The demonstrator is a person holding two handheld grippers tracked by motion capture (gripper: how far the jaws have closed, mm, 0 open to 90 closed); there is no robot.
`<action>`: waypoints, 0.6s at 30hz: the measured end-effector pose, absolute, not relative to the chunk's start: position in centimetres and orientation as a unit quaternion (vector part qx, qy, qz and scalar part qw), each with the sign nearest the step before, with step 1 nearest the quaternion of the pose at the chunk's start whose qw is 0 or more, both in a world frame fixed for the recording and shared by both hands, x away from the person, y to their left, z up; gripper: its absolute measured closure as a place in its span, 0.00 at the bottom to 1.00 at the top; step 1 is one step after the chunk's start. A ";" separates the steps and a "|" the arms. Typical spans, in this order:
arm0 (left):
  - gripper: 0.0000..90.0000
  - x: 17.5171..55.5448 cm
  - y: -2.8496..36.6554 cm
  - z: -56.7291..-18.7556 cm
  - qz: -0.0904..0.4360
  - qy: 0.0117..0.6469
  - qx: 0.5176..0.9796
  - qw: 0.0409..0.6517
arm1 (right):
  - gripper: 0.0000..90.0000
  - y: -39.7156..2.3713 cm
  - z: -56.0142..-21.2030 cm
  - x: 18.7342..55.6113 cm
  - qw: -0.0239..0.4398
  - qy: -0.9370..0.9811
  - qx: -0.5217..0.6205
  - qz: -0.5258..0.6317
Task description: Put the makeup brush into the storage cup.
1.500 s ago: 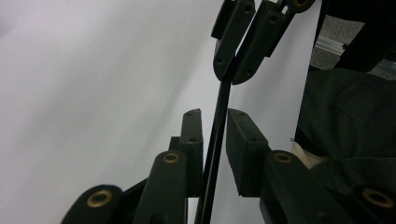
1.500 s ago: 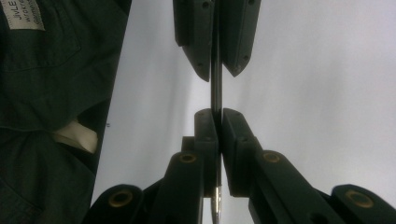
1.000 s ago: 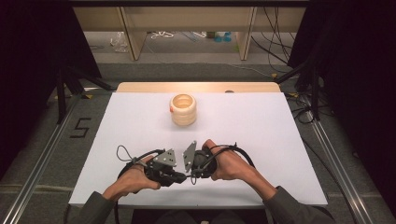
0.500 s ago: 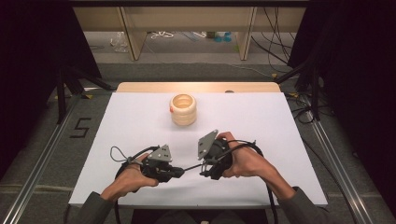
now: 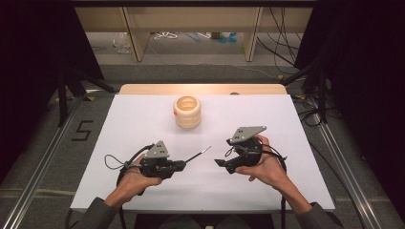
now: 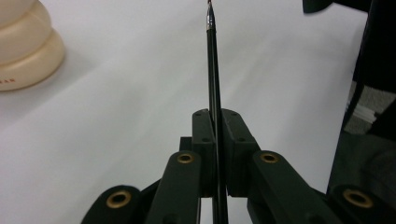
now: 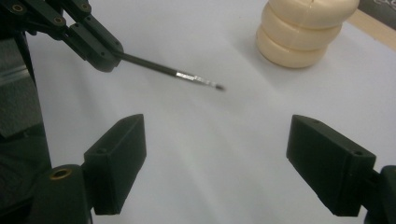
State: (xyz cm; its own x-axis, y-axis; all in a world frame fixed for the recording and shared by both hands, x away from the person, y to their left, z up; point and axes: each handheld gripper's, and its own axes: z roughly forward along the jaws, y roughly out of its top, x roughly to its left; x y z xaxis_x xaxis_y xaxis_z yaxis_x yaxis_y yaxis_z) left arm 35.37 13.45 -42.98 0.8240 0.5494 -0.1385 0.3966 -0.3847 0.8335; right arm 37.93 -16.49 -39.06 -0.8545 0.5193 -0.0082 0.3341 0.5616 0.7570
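From the high view, a white table (image 5: 143,119) held a cream ridged ring-shaped holder (image 5: 187,111) standing upright at about twelve o'clock from the two hands, well apart from both. The left gripper (image 5: 179,165) sat at roughly seven o'clock on the table, held in the left hand (image 5: 135,179), its jaws clamped on a thin black pen (image 5: 197,155) whose tip pointed toward two o'clock. The right gripper (image 5: 220,163), held in the right hand (image 5: 267,167), sat at about five o'clock with its jaws facing the pen. In the left gripper view, the jaws pressed tight around the pen (image 6: 213,84), which ran straight to twelve o'clock, with the holder (image 6: 25,44) at ten o'clock. In the right gripper view, the right gripper (image 7: 229,163) stood wide and empty; the pen (image 7: 173,72) lay at eleven o'clock and the holder (image 7: 303,30) at one o'clock.
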 end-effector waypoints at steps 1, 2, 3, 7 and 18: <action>0.94 35.3 13.5 -42.9 0.088 0.288 0.825 0.477 | 0.23 -16.4 -39.3 37.9 0.112 0.874 0.248 0.403; 0.94 35.3 13.6 -42.9 0.092 0.295 0.819 0.484 | 0.24 -16.4 -39.6 37.9 0.108 0.874 0.247 0.404; 0.94 35.3 13.6 -42.8 0.091 0.293 0.817 0.488 | 0.24 -16.3 -39.7 37.8 0.104 0.872 0.251 0.407; 0.94 35.2 13.8 -42.8 0.104 0.304 0.804 0.500 | 0.24 -16.0 -40.1 37.9 0.099 0.856 0.265 0.432; 0.94 35.0 14.0 -42.6 0.124 0.318 0.780 0.524 | 0.24 -15.5 -40.5 38.1 0.075 0.814 0.288 0.499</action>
State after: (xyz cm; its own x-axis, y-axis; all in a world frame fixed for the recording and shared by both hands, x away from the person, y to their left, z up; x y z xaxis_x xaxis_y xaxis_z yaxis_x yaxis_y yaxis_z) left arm 35.02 13.98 -42.57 0.7665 0.6269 -0.1397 0.3664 -0.2481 0.8968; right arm 38.15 -15.52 -40.45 -0.8229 0.5436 0.1655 0.3942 0.3364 0.8552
